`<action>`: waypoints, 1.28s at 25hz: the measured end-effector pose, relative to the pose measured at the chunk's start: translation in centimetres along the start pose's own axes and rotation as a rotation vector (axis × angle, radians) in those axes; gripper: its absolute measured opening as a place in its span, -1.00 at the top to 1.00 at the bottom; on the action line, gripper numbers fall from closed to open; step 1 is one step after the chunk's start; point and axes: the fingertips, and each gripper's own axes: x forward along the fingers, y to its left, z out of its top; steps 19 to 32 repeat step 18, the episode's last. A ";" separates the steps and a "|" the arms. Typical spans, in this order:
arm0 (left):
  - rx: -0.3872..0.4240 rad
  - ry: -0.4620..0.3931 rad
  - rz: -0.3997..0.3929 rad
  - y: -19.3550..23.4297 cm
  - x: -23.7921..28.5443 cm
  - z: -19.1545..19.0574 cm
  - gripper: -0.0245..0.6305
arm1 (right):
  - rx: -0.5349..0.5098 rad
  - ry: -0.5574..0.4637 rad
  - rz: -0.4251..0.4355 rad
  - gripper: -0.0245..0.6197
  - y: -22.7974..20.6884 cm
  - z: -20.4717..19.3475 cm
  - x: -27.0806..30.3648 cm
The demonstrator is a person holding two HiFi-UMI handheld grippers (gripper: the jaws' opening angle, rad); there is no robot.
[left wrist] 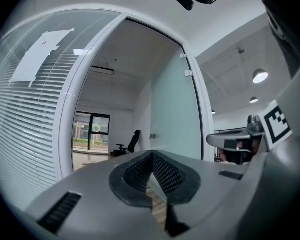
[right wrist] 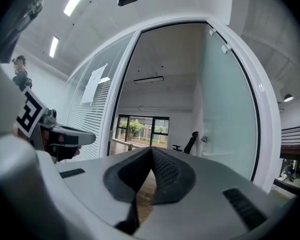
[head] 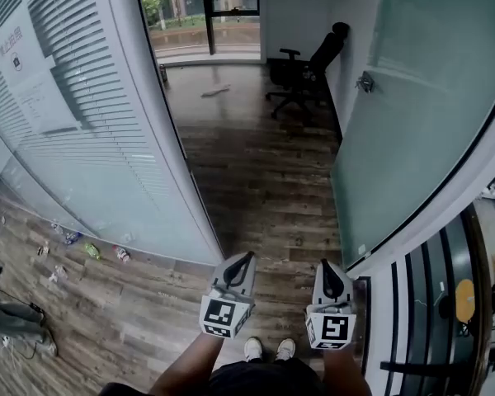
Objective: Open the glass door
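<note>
Glass door [head: 412, 122] open ahead-right; left tongs [head: 247, 258], right tongs [head: 326, 265] closed, empty, not touching.

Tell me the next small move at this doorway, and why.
Probably step forward past the door frame, with no reach for the door. The glass door already stands swung inward at the right, its handle well away from both grippers. The left gripper and right gripper are shut and empty, so nothing needs releasing first.
</note>
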 end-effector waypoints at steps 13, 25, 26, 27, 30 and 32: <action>0.023 0.013 -0.009 -2.4 -2.0 1.3 0.92 | 0.005 -0.021 0.011 0.88 0.5 1.0 -1.7; 0.051 -0.018 -0.019 -4.6 -3.4 0.2 0.92 | 0.005 -0.029 -0.002 0.88 0.3 -0.3 -4.6; 0.051 -0.018 -0.019 -4.6 -3.4 0.2 0.92 | 0.005 -0.029 -0.002 0.88 0.3 -0.3 -4.6; 0.051 -0.018 -0.019 -4.6 -3.4 0.2 0.92 | 0.005 -0.029 -0.002 0.88 0.3 -0.3 -4.6; 0.051 -0.018 -0.019 -4.6 -3.4 0.2 0.92 | 0.005 -0.029 -0.002 0.88 0.3 -0.3 -4.6; 0.051 -0.018 -0.019 -4.6 -3.4 0.2 0.92 | 0.005 -0.029 -0.002 0.88 0.3 -0.3 -4.6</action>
